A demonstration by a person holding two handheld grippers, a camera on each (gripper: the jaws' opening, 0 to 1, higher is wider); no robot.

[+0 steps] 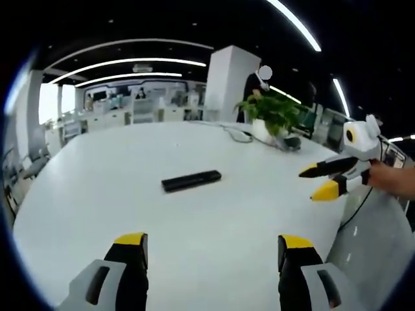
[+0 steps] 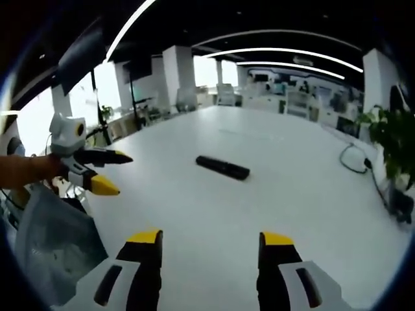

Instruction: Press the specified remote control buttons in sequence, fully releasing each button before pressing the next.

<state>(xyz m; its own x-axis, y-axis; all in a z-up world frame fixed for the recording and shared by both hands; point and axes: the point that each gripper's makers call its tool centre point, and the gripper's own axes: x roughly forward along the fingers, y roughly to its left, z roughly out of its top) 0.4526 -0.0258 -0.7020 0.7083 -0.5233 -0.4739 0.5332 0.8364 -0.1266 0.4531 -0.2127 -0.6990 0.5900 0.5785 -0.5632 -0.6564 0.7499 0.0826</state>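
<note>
A black remote control lies flat near the middle of the big white table. My left gripper is open and holds nothing, its yellow-tipped jaws well short of the remote. It comes into the right gripper view from the left as the left gripper, held by a hand, jaws apart. My right gripper is also open and holds nothing, some way back from the remote. In the left gripper view the right gripper hovers over the table's right edge.
A potted plant stands at the table's far side, with a cable trailing beside it. A grey mesh chair back sits by the table edge. Office desks and a white pillar lie beyond.
</note>
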